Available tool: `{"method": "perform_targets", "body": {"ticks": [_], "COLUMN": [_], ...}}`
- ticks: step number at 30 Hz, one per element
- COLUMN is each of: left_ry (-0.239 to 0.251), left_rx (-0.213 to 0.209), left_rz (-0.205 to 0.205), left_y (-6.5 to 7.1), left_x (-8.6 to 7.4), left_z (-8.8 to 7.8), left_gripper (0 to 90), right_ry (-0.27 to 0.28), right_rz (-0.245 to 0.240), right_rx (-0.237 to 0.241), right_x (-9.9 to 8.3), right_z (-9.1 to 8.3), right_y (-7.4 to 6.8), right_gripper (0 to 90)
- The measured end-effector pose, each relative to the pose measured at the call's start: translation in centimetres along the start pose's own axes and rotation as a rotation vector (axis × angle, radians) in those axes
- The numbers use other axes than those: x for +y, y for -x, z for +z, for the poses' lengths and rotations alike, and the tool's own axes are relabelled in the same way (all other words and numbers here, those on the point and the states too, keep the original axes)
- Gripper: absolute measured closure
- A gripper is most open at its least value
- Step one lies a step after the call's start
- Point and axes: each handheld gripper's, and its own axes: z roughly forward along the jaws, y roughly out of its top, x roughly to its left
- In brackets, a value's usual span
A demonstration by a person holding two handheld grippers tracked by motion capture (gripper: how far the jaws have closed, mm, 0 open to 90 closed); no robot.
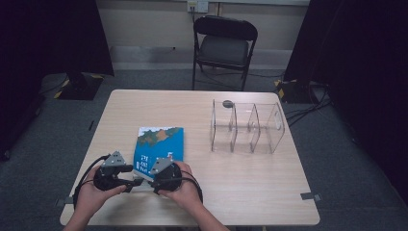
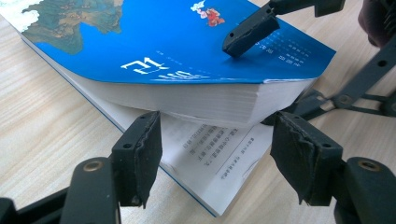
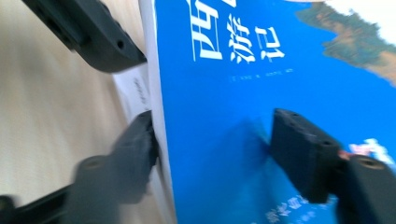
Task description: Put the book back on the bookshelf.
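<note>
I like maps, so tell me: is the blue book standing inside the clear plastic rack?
No, the blue book lies flat on the table, left of the clear rack.

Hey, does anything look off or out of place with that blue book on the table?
Yes. The blue book is not lying flat: its near corner is lifted, so the block of pages hangs above one loose page or flap left flat on the table. The right gripper has one jaw on the cover and one at the page edge.
</note>
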Motion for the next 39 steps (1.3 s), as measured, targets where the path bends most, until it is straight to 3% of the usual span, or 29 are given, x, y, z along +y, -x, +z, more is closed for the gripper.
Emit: {"method": "perform_targets", "body": {"ticks": [3,5,7,8,9,11,16,17,22,28,30,33,39], "left_ry": [0.022,0.012,0.009,0.024,0.017,0.033,0.048,0.044,0.030,0.037,0.005,-0.014,-0.042], "left_rx": [-0.002,0.008,0.006,0.002,0.005,0.022,0.015,0.002,-0.007,-0.011,-0.006,-0.006,-0.012], "left_rz": [-0.032,-0.002,0.001,-0.024,-0.006,0.008,-0.001,0.015,0.014,-0.023,-0.037,-0.019,-0.035], "left_y": [0.0,-0.1,-0.2,-0.1,-0.2,0.0,0.2,0.2,0.2,0.1,0.0,0.0,0.1], "left_x": [-0.2,-0.4,-0.5,-0.7,-0.8,-1.0,-1.3,-1.6,-2.5,-3.4,-3.9,-4.3,-5.1], "left_z": [0.1,0.1,0.1,0.3,0.2,0.2,-0.1,-0.2,-0.5,-0.8,-0.8,-0.8,-0.7], "left_gripper": [33.9,34.7,34.9,34.8,34.2,30.0,23.3,22.0,18.7,16.8,16.5,16.4,16.4], "right_ry": [-0.012,-0.027,-0.044,-0.037,-0.036,-0.041,-0.046,-0.052,-0.054,-0.065,-0.070,-0.080,-0.092], "right_rz": [0.017,-0.005,-0.017,-0.026,-0.014,-0.023,-0.034,-0.028,-0.034,-0.043,-0.037,-0.044,-0.033], "right_rx": [0.016,0.017,0.017,0.021,0.027,0.028,0.020,0.026,0.031,0.031,0.031,0.029,0.035], "right_x": [0.2,0.5,0.7,0.8,0.8,0.9,1.1,1.1,1.4,1.6,1.7,1.9,2.2], "right_z": [-0.1,-0.3,-0.5,-0.4,-0.5,-0.5,-0.7,-0.9,-1.0,-1.1,-1.2,-1.3,-1.4], "right_y": [0.1,0.1,0.0,0.0,0.1,0.1,0.1,0.1,0.3,0.3,0.4,0.4,0.5], "right_gripper": [42.6,47.8,52.2,53.6,55.2,57.1,63.2,65.6,67.7,69.4,70.1,70.7,71.4]}}
